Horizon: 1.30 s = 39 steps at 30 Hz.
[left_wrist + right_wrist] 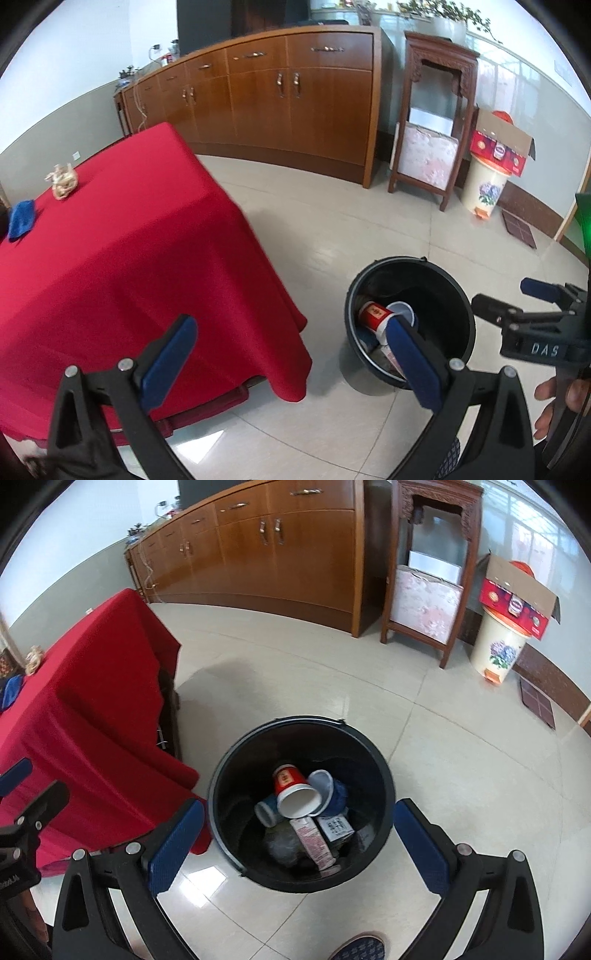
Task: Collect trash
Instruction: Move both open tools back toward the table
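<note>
Hovering over black bin [301, 805]: right hand-held gripper [299, 834], jaws apart, empty.

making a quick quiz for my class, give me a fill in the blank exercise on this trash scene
1. The black bin stands on the ____ floor.
2. The table wears a ____ cloth.
3. Both the left gripper and the right gripper have their jaws ____.
4. Inside the bin, the red paper cup lies on its ____.

Missing words: tiled; red; open; side
</note>
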Available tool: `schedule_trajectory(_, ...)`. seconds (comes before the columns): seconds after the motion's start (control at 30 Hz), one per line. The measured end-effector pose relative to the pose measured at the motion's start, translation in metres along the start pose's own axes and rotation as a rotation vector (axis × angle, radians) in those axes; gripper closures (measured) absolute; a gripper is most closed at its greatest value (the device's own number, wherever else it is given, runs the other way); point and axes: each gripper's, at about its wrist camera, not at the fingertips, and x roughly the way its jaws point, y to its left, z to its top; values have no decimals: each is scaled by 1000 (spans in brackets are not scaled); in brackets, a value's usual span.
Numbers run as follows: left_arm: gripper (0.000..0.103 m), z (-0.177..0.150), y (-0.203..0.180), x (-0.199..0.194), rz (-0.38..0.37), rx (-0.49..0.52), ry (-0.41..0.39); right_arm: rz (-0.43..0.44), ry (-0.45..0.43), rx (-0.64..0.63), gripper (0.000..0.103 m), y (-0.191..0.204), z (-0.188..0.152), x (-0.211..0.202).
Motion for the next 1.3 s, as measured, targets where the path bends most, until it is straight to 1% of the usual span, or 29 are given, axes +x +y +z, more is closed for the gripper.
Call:
schedule_trajectory(0.37, 0, 1, 41, -29, 46, -50, -59, 45, -30, -64, 0, 44, 5, -16)
schedule_trajectory(0.6, 0, 5, 74, -45, 80, -93, -101, 90, -61, -115, 0, 85, 17, -29)
schedule_trajectory(0.67, 0, 8, 88, -53, 100, -110, -122, 109, -77, -135, 0, 99, 24, -34)
schedule_trajectory(0.8, 0, 12, 121, -68, 146, -156, -158, 155, -119, -176, 0, 132, 43, -48)
schedule_trajectory(0.93, 0, 13, 161, -77, 208, -215, -179, 225, -154, -228, 0, 177, 64, -58)
schedule_trajectory(1.0, 0, 14, 177, -77, 228, -235, -179, 254, -165, -274, 0, 204, 73, -60)
schedule_trajectory(1.03, 0, 14, 190, -78, 250, -248, -182, 269, -167, -294, 0, 216, 77, -59)
schedule_trajectory(1.1, 0, 13, 203, -79, 273, -262, -181, 293, -165, -321, 0, 237, 82, -57)
schedule_trajectory(1.17, 0, 14, 224, -80, 302, -281, -184, 328, -144, -341, 0, 261, 91, -49)
schedule_trajectory(1.23, 0, 15, 242, -80, 321, -298, -183, 376, -101, -329, 0, 278, 100, -36)
schedule_trajectory(1.3, 0, 18, 257, -80, 333, -322, -184, 391, -79, -342, 0, 294, 106, -27)
